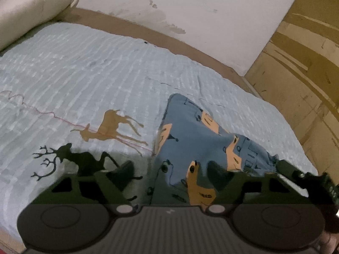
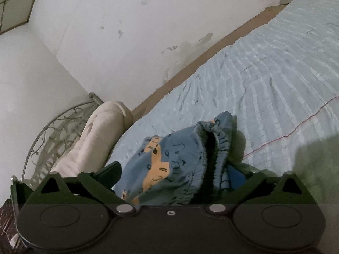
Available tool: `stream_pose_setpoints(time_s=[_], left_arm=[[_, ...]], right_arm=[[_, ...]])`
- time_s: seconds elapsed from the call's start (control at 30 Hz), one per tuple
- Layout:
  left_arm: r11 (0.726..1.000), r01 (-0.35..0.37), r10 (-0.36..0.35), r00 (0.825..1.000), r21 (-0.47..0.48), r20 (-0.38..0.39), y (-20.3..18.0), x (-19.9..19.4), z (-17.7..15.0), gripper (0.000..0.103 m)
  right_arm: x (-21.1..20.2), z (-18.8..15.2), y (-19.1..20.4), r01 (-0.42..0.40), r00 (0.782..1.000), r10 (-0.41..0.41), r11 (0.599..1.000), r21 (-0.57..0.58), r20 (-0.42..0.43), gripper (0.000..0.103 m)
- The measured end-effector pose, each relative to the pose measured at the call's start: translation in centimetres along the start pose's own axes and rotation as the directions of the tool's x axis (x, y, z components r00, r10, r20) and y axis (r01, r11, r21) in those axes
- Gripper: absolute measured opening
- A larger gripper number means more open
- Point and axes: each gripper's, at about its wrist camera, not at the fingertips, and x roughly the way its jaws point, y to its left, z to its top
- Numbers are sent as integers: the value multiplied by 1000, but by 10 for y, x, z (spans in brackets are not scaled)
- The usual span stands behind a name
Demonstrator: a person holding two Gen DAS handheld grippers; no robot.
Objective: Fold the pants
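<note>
The pants (image 1: 197, 139) are small, blue with orange patches and dark print. They lie bunched on the pale blue bedspread (image 1: 95, 74). My left gripper (image 1: 172, 173) has its fingers wide apart, with the pants cloth lying between them near the right finger (image 1: 218, 175). In the right wrist view the elastic waistband (image 2: 214, 139) gapes open and the pants (image 2: 169, 163) fill the space between my right gripper's (image 2: 175, 177) spread fingers. The right gripper's right finger is hidden behind cloth.
The bedspread carries an orange deer (image 1: 112, 127) and a black deer (image 1: 70, 160) print. A cream rolled blanket (image 2: 99, 139) lies at the bed's head by a metal headboard (image 2: 53, 131). A stained white wall (image 1: 180, 6) runs along the far side. Wooden panelling (image 1: 303, 74) stands to the right.
</note>
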Motion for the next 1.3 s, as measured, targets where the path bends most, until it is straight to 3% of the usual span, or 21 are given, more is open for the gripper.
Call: stream_pose_setpoints(time_s=[0.1, 0.13, 0.2, 0.27, 0.3, 0.4, 0.6, 0.8, 1.0, 1.1, 1.3], left_arm=[[1000, -9, 9, 1000, -2, -18, -1, 0, 1, 46], [1000, -16, 16, 1000, 3, -27, -2, 1, 1, 32], [998, -49, 50, 998, 28, -25, -7, 1, 0, 25], [997, -61, 62, 998, 55, -23, -12, -1, 1, 16], [996, -65, 66, 998, 67, -20, -15, -2, 2, 15], [991, -77, 78, 997, 113, 0, -24, -8, 5, 10], [975, -81, 73, 996, 207, 47, -40, -19, 23, 5], [947, -148, 104, 981, 285, 164, -54, -28, 47, 4], [950, -204, 133, 949, 235, 286, -42, -20, 62, 5], [958, -216, 144, 932, 190, 333, -27, -3, 62, 5], [957, -263, 229, 942, 120, 245, 1, 37, 54, 5]], right_arm=[[-3, -5, 4, 55, 998, -54, 998, -13, 11, 76], [-3, -7, 5, 79, 997, -79, 997, -16, 11, 72], [-5, -9, 4, 130, 992, -129, 992, -7, 12, 49], [-7, -9, 2, 164, 986, -165, 986, 21, 16, 34], [-8, -9, 0, 163, 986, -164, 986, 34, 16, 31], [-12, -9, 4, 156, 987, -156, 987, 26, 31, 26], [-16, -2, 43, 134, 989, -122, 981, -143, 89, 21], [3, 21, 81, 80, 993, -51, 954, -289, 106, 19], [40, 42, 100, 68, 991, -15, 916, -396, 136, 19], [68, 45, 106, 97, 990, -40, 897, -432, 139, 19], [112, 28, 86, 166, 986, -137, 882, -442, 98, 19]])
